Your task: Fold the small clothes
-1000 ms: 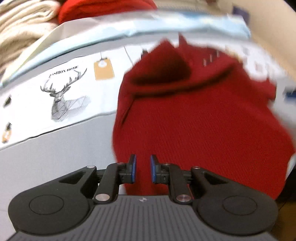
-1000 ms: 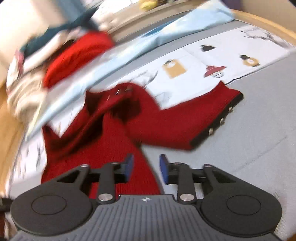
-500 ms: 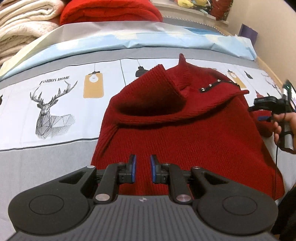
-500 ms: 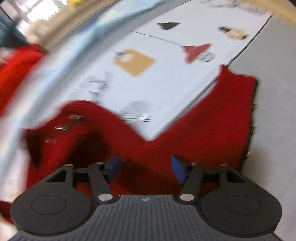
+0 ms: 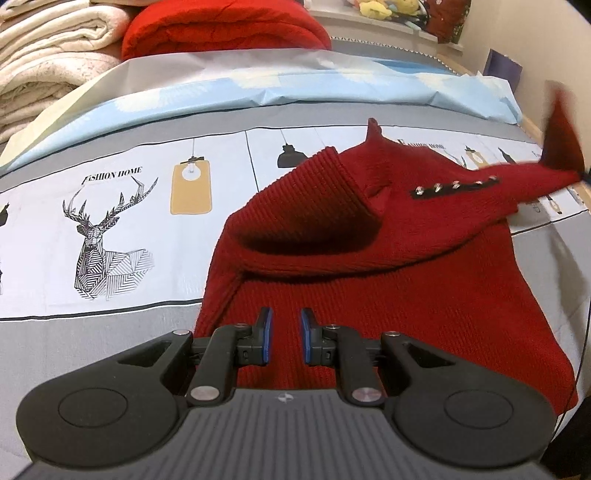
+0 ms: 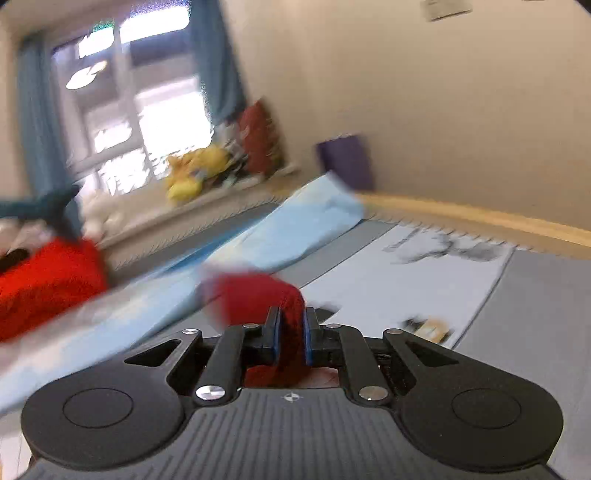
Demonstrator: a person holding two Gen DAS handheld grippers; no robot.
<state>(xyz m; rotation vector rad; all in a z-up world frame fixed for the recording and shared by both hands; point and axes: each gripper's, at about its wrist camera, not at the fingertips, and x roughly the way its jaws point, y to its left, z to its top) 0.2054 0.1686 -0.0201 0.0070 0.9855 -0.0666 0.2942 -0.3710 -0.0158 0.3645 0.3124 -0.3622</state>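
Note:
A dark red knit sweater [image 5: 388, 295] lies on the bed, its left sleeve folded across the chest, with a black studded cuff [image 5: 454, 186]. My left gripper [image 5: 284, 338] hovers over the sweater's lower hem, its jaws slightly apart and holding nothing. My right gripper [image 6: 291, 338] is shut on the red sweater sleeve [image 6: 255, 295] and holds it lifted off the bed. In the left wrist view that raised sleeve [image 5: 561, 140] stretches up at the far right edge.
The bed has a grey and white printed sheet [image 5: 110, 206] with a deer drawing. A light blue cover [image 5: 295, 85], folded cream blankets [image 5: 48, 55] and a red blanket [image 5: 221, 26] lie at the back. A wall and wooden bed edge [image 6: 480, 218] run along the right.
My right gripper closed on the sweater's right sleeve and lifted it up off the bed. My left gripper stayed in place over the hem.

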